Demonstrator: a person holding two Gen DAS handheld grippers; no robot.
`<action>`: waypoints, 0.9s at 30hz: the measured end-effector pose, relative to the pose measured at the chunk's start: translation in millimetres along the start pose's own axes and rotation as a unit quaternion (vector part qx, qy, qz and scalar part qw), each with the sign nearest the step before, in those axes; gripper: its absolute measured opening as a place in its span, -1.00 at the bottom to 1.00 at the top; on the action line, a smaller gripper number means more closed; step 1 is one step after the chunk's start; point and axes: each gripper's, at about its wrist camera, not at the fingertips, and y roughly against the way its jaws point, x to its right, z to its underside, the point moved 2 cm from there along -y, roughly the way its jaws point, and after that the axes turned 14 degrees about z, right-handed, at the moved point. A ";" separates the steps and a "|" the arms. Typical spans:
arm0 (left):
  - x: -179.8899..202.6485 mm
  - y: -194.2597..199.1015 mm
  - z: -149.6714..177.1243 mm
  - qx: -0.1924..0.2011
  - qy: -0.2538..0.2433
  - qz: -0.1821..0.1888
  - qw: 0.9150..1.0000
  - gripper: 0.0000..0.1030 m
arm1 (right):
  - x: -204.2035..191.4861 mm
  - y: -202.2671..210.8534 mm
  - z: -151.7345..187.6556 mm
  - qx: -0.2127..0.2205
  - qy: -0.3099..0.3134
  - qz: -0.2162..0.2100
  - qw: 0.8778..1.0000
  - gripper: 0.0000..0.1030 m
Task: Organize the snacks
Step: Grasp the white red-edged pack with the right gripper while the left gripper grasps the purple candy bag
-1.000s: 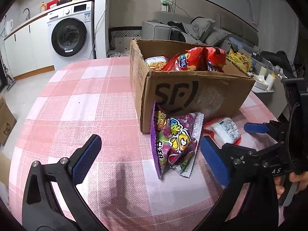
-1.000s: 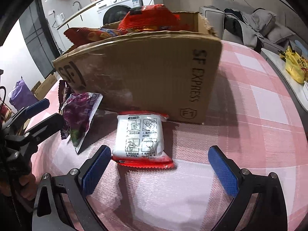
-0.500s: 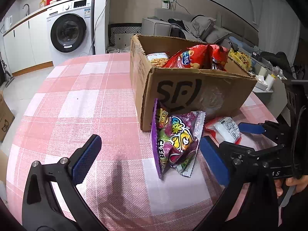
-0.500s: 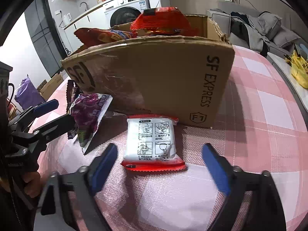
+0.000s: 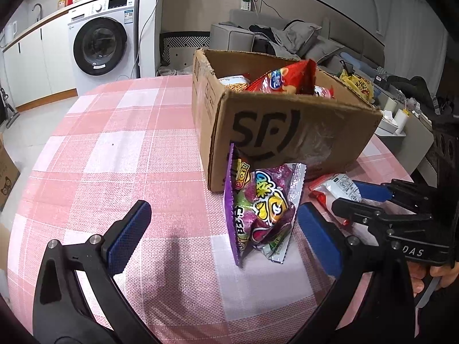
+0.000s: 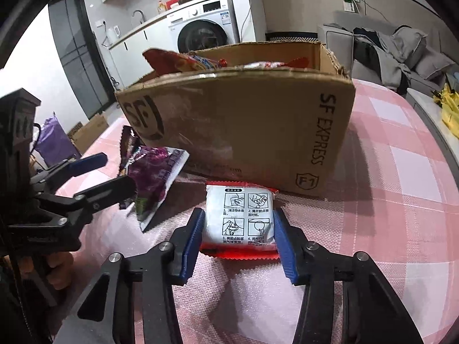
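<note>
Here, the scene in lines:
Tabletop [image 5: 120, 154]: covered with a pink and white checked cloth; it carries the box and two packets.
Box [image 6: 258, 132]: open cardboard, standing on the tabletop toward the far edge, with red snack bags [image 5: 284, 81] sticking out of its top.
White packet [image 6: 239, 219]: lies flat on the tabletop just in front of the box, red seal at its near end, printed pictures facing up.
Right gripper [image 6: 239, 229]: its jaws are closing on the white packet; both blue pads [image 6: 193, 236] touch the packet's two long sides, so it pinches the packet.
Purple bag [image 5: 259, 209]: stands tilted against the front corner of the box, beside the white packet.
Left gripper [image 5: 223, 235]: jaws spread wide, nothing pressed; the purple bag is ahead of it, nearer to its right pad.
Hands: fingers [image 5: 439, 276] of the person show on the right gripper's handle.
</note>
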 end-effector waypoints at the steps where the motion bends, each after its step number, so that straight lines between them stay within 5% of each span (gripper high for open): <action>1: -1.3 -0.3 0.2 -0.001 0.003 0.001 1.000 0.97 | 0.0 0.6 0.6 0.000 -0.002 -0.001 1.000 -0.06; 12: 2.3 -15.7 -2.6 -0.023 -0.001 0.009 1.000 0.97 | 13.0 -3.0 -4.3 -0.009 -0.027 -0.010 1.000 -0.06; 18: -0.2 -30.0 -5.8 -0.042 0.014 0.026 0.999 0.38 | 15.6 -4.3 -6.5 -0.012 -0.026 -0.011 1.000 -0.06; 20: 1.8 -29.9 -6.0 -0.039 0.008 0.038 0.998 -0.04 | 16.1 -5.1 -6.9 -0.012 -0.027 -0.012 0.999 -0.06; 27: 9.1 -30.6 -4.0 -0.040 -0.013 0.044 0.998 -0.12 | 17.6 -7.0 -8.3 -0.014 -0.029 -0.015 0.999 -0.06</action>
